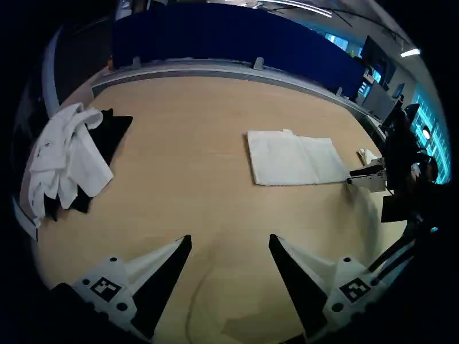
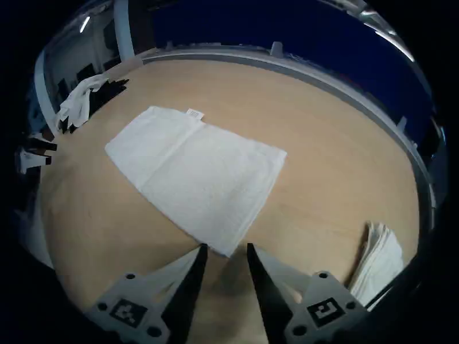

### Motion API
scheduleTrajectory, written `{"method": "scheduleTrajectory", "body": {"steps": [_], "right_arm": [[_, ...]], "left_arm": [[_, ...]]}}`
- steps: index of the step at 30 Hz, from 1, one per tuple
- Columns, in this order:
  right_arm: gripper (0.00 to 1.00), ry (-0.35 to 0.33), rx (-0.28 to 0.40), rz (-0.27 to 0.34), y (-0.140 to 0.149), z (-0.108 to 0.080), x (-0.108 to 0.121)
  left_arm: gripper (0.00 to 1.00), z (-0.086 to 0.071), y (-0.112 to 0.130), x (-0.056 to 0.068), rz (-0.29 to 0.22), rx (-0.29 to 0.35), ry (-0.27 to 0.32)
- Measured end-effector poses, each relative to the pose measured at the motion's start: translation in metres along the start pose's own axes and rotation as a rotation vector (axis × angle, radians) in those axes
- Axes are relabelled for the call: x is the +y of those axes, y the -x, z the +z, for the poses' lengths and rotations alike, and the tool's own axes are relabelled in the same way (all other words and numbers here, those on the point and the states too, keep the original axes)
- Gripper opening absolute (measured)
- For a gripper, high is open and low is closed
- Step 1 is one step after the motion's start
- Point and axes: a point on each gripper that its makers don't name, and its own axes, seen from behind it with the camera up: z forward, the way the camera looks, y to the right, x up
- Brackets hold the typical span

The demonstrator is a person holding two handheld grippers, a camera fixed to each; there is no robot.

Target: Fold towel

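At our right gripper point(image 2: 225, 246) the jaws stand narrowly apart, the towel's point(image 2: 195, 172) near corner lying between the tips, not yet pinched; at our left gripper point(image 1: 228, 236) the jaws gape wide over bare table point(image 1: 189, 172), well short of the cloth; the towel lies flat mid-table, seemingly doubled once; we judge it soft, light and limp, best taken by its corners; farther off sits a heap of white cloths point(image 1: 69, 155).
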Motion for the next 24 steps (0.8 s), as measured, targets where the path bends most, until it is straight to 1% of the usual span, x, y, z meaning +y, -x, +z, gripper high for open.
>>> {"method": "scheduleTrajectory", "body": {"steps": [2, 8, 15, 19, 24], "right_arm": [[0.27, -0.002, 0.004, 0.005, -0.001, 0.0, 0.001], [0.1, -0.009, 0.0, 0.017, 0.0, 0.002, 0.0], [0.05, -0.007, -0.001, 0.013, -0.002, 0.002, -0.001], [0.05, 0.0, 0.017, 0.01, -0.008, -0.002, 0.0], [0.04, 0.002, 0.051, 0.014, -0.023, -0.01, 0.002]], "left_arm": [[1.0, -0.004, 0.004, -0.003, -0.014, -0.001, -0.003], [1.0, -0.011, 0.01, -0.008, -0.032, -0.002, -0.013], [1.0, -0.017, 0.01, -0.006, -0.033, 0.002, -0.013], [1.0, -0.022, 0.01, -0.005, -0.033, 0.007, -0.011], [1.0, -0.029, 0.012, -0.007, -0.041, 0.015, -0.016]]}}
